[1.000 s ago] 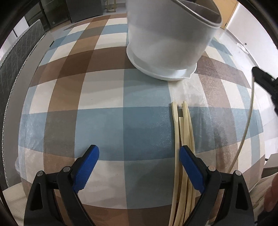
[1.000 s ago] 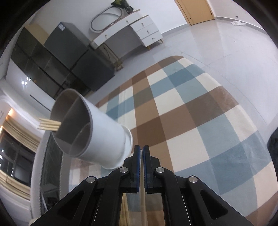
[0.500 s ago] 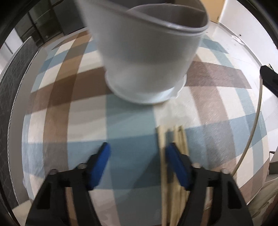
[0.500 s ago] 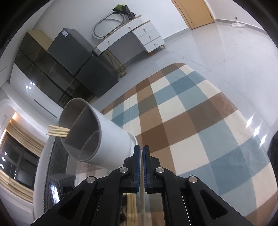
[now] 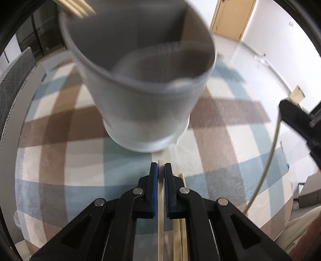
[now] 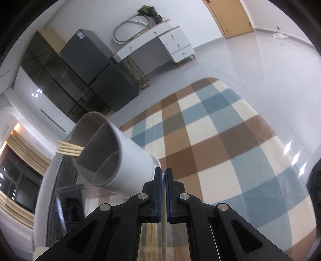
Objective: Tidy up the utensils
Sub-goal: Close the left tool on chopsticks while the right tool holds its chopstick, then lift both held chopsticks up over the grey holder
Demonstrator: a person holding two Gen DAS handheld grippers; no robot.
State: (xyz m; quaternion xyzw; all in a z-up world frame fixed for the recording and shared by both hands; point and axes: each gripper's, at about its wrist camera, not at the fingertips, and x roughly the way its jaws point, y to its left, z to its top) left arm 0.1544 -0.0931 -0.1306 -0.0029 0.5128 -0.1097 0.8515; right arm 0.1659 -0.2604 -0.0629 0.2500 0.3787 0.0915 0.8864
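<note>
A white utensil holder (image 5: 144, 112) with a divided grey inside stands on the checked tablecloth (image 5: 60, 160), just ahead of my left gripper (image 5: 161, 170). Several chopsticks (image 6: 70, 149) stick out of its far compartment. My left gripper is shut on one pale chopstick (image 5: 160, 210), with more chopsticks (image 5: 179, 237) lying on the cloth just to its right. My right gripper (image 6: 163, 174) is shut on another pale chopstick (image 6: 164, 226) and is raised to the right of the holder (image 6: 120, 160). It shows in the left wrist view (image 5: 297, 122) at the right edge, with its chopstick (image 5: 266, 166) hanging down.
The table's edge curves close on the left (image 5: 10, 140) and right. A grey chair back (image 5: 12, 80) stands at the left. Beyond the table are a dark cabinet (image 6: 80, 70), a white desk (image 6: 160, 40) and a wooden door (image 5: 232, 18).
My left gripper has closed from wide open onto one chopstick of the pile and lifted toward the holder. My right gripper stays shut on its chopstick and has drifted slightly.
</note>
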